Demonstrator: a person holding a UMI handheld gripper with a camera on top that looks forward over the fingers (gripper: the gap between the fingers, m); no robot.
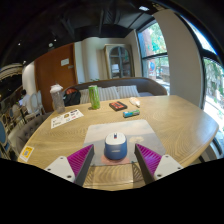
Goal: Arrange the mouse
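A blue and white computer mouse (pixel 116 147) rests on the round wooden table (pixel 170 125), at the near edge of a grey mouse mat (pixel 118 130). My gripper (pixel 114 158) is open. Its two fingers with magenta pads (pixel 81 158) stand to either side of the mouse, with a gap at each side. The mouse stands between the fingertips and rests on the table on its own.
Beyond the mat lie a small dark red box (pixel 119 105) and a light object (pixel 135 101). A green bottle (pixel 94 97) and a white jug (pixel 57 98) stand at the far left. A paper sheet (pixel 66 118) lies left. A yellow card (pixel 26 153) is near the left edge.
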